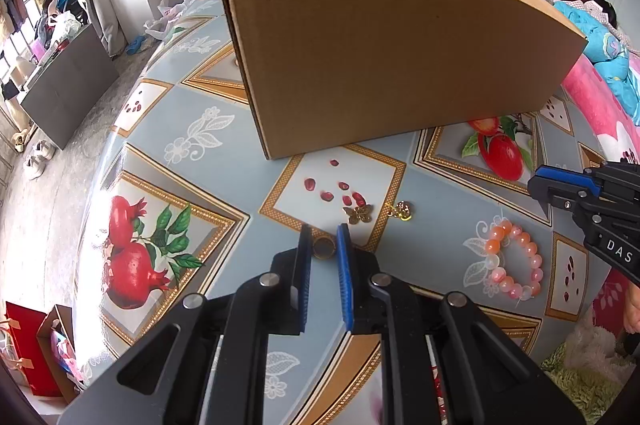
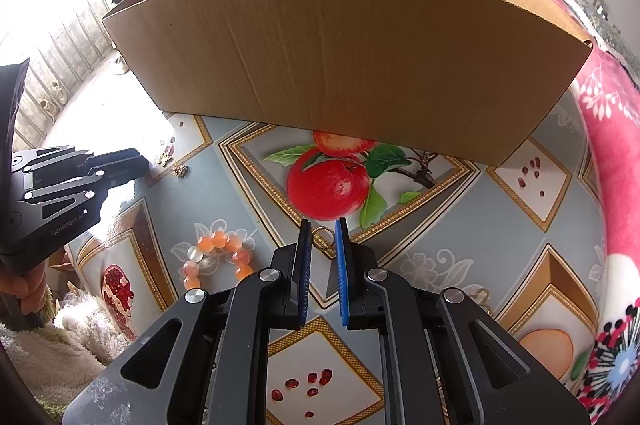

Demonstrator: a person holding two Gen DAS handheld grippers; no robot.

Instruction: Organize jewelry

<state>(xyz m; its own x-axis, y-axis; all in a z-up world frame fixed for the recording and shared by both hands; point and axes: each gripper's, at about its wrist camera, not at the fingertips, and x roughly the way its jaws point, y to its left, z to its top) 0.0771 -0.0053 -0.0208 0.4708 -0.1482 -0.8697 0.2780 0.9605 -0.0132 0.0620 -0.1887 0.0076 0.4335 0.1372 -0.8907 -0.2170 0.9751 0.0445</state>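
I log my left gripper (image 1: 324,237), marked "GenRobot.AI", jaws clamped on a gold ring (image 1: 323,249) at the tabletop (image 1: 224,185). My right gripper (image 2: 323,231), lettered "DAS", grips a second gold ring (image 2: 323,238). Bead bracelet (image 1: 514,259) and 2 gold charms (image 1: 360,214) lie before the cardboard box (image 1: 392,57).
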